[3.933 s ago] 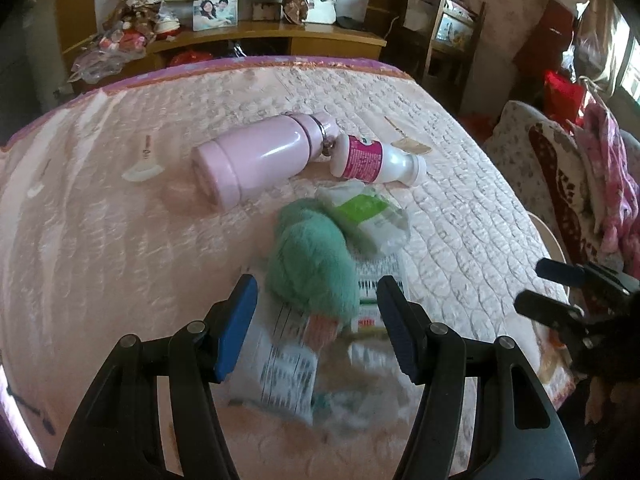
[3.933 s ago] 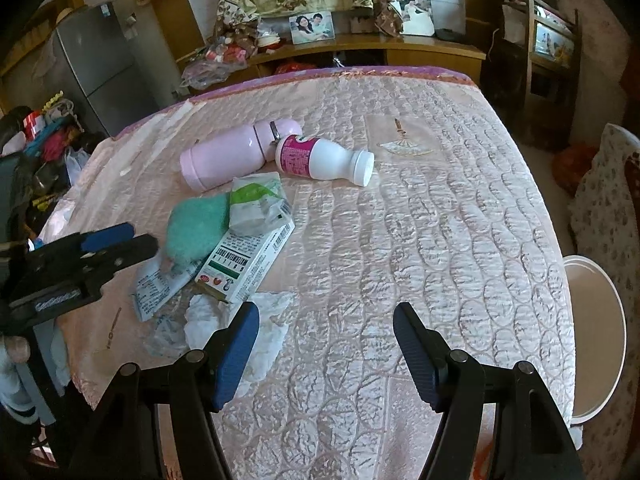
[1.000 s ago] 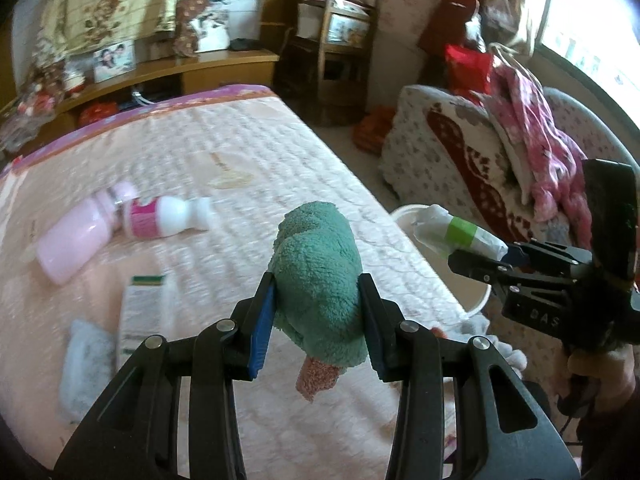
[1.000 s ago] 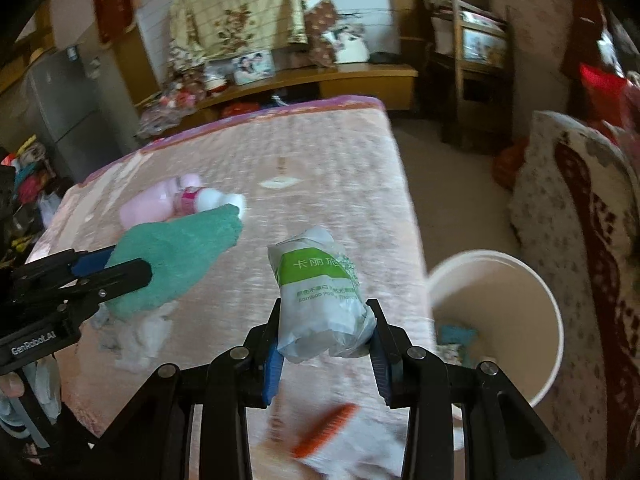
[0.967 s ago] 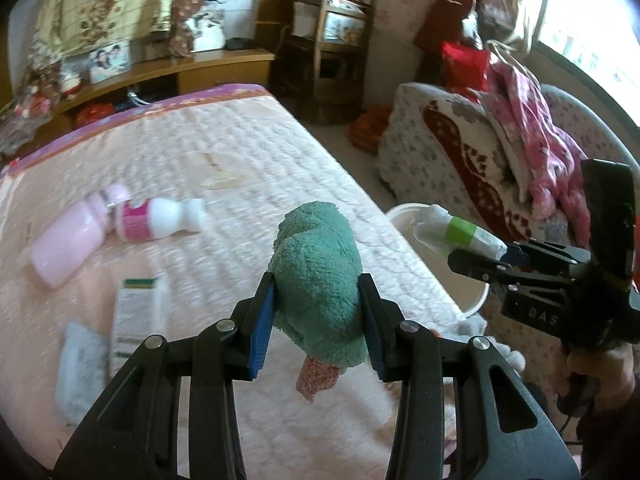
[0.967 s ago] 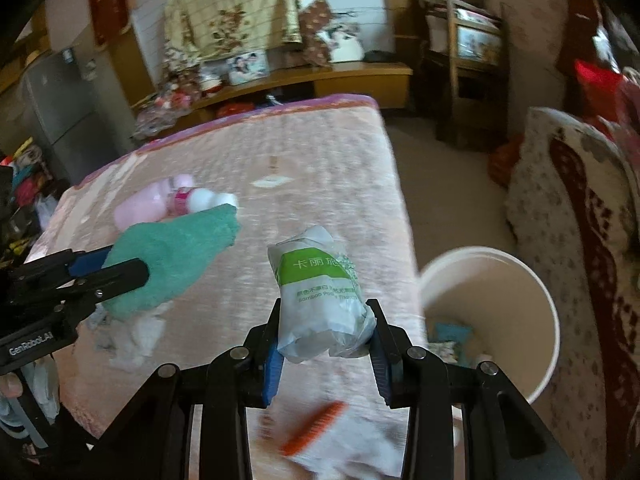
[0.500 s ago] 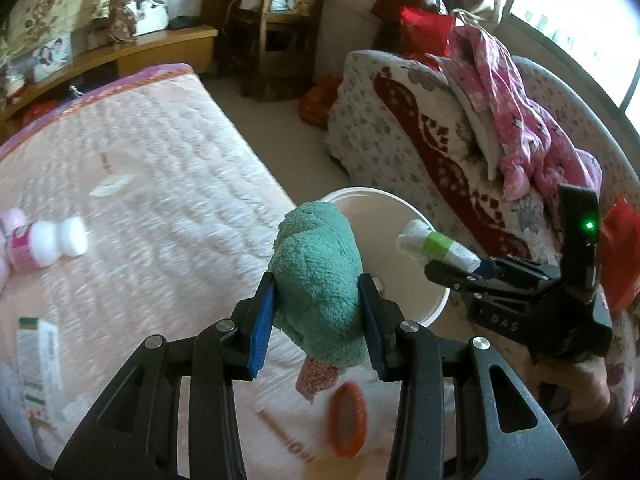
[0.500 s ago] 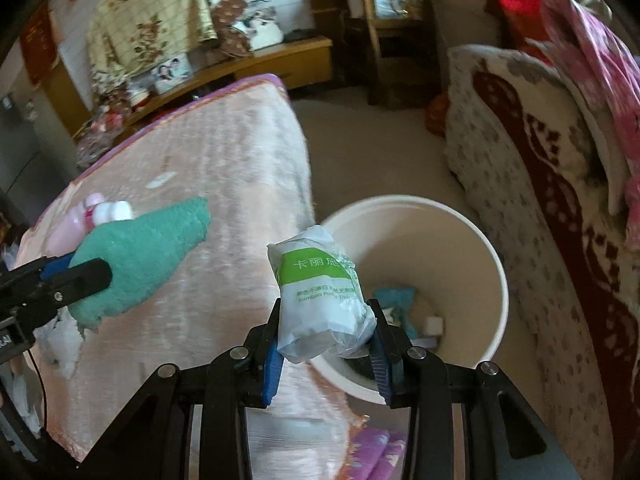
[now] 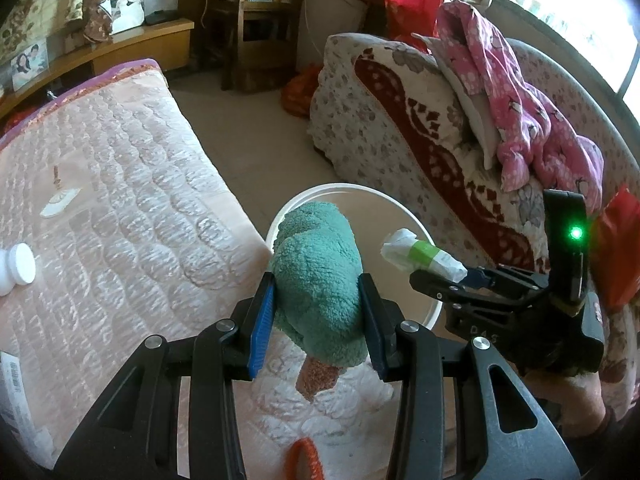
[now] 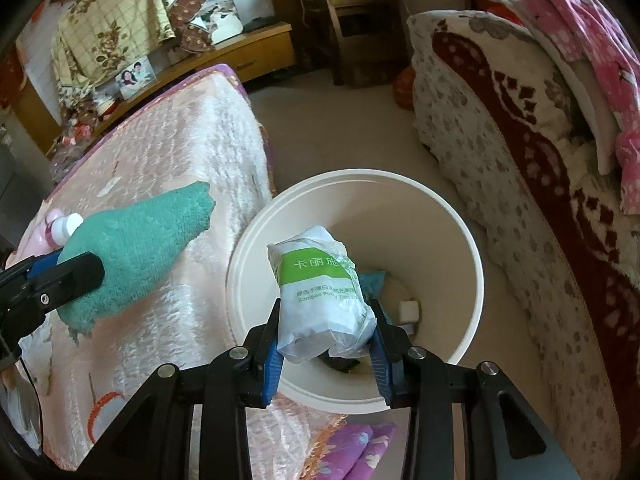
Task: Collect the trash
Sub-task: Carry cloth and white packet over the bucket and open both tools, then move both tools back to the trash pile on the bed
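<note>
My left gripper [image 9: 318, 320] is shut on a fluffy green cloth [image 9: 320, 276], held over the bed's corner just short of the white trash bin [image 9: 400, 216]. In the right wrist view the same green cloth [image 10: 136, 248] sticks out from the left. My right gripper [image 10: 326, 336] is shut on a white tissue pack with a green label [image 10: 320, 292], which hangs above the open bin [image 10: 468, 248]. A few scraps [image 10: 408, 308] lie at the bin's bottom. The pack [image 9: 420, 254] also shows at the right gripper's tip in the left wrist view.
The pink quilted bed [image 9: 120, 208] fills the left, with a white bottle [image 9: 16, 268] near its edge. A flowered sofa [image 9: 420, 128] with pink clothing [image 9: 520, 92] stands right of the bin. A wooden chair [image 9: 256, 24] and shelf are at the back.
Both grippers have swung right from over the bed toward the bin, each keeping its load. The tissue pack now hangs over the bin's mouth, and the cloth is at the bin's near rim.
</note>
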`<state>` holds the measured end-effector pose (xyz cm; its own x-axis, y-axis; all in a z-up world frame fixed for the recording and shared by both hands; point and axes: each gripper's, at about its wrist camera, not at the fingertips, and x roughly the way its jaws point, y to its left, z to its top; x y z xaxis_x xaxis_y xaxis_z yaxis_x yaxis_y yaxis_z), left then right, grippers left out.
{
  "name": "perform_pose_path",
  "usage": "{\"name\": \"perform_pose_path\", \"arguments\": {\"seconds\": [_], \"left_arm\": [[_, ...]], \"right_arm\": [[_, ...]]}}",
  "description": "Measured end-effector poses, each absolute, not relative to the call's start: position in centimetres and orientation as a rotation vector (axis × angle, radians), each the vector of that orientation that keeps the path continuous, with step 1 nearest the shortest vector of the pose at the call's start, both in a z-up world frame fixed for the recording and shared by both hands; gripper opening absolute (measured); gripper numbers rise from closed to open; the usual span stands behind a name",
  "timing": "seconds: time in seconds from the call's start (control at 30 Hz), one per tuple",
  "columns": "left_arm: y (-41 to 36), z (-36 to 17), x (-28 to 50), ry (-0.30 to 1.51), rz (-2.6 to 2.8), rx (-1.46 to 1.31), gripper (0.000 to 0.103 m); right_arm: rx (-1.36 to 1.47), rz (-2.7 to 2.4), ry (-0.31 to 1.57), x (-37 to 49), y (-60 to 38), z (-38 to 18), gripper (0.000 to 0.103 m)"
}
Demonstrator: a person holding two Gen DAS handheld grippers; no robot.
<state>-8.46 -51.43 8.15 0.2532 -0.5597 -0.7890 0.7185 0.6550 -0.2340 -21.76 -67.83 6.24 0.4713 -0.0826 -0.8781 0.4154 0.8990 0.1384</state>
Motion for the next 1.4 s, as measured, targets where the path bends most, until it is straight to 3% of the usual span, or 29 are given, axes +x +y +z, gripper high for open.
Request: {"name": "perform_pose_path", "arguments": {"seconds": [0.07,0.17,0.4,0.73,0.8,1.07,1.4], "left_arm": [[-51.5,8.0,-8.4,0.981,-0.877,0.182,0.039],[-51.6,7.9,-8.1,0.977,-0.883,0.170,0.041],[-50.9,7.8,-7.5,0.994,-0.899,0.134,0.051],[-49.8,8.1,-7.5,0.993,-0.897,0.126,0.051],[-49.7,8.1,-7.4,0.998,-0.902,0.116,0.051],[-49.5,9.2,-7.1,0.997,-0.932,0.065,0.054],[-44.9,9.1,-7.4,0.959,-0.759,0.219,0.054]], "right_arm": [[0.355,-0.323,1.041,-21.6,-68.0,6.1,0.038],[0.331,-0.356,1.037,-21.5,-68.1,6.2,0.051],[0.335,-0.359,1.040,-21.7,-68.0,6.2,0.051],[0.339,-0.365,1.048,-21.5,-67.7,6.1,0.053],[0.356,-0.371,1.040,-21.6,-67.9,6.2,0.065],[0.363,-0.355,1.017,-21.8,-67.9,7.0,0.066],[0.370,-0.336,1.011,-22.3,-67.5,7.4,0.066]]}}
